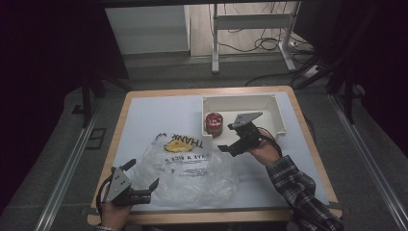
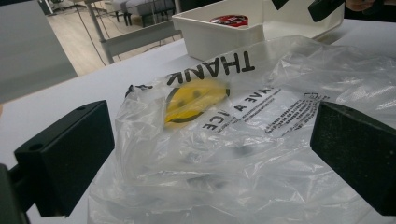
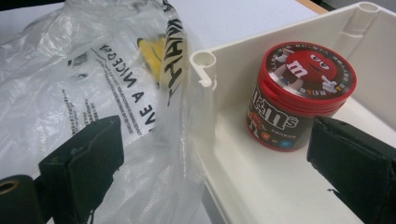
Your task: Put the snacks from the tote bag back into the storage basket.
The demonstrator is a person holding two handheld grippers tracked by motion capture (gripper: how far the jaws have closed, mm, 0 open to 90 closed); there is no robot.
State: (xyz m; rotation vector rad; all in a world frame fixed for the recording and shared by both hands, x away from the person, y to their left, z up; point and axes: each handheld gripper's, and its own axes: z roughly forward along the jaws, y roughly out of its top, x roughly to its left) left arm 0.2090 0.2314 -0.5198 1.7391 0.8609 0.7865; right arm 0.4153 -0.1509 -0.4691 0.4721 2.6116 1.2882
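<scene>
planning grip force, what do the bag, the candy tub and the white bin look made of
Bag: thin clear plastic film, glossy, crinkled, see-through.
Candy tub: likely rigid plastic, shiny red lid with printed label.
White bin: probably moulded hard plastic, matt, with moulded corner posts.

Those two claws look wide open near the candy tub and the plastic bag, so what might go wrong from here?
The right gripper straddles the white tray's wall, so closing could clamp the wall or the plastic bag instead of the M&M's tub. The round tub might slip from flat jaws. The left gripper may only bunch the loose film.
</scene>
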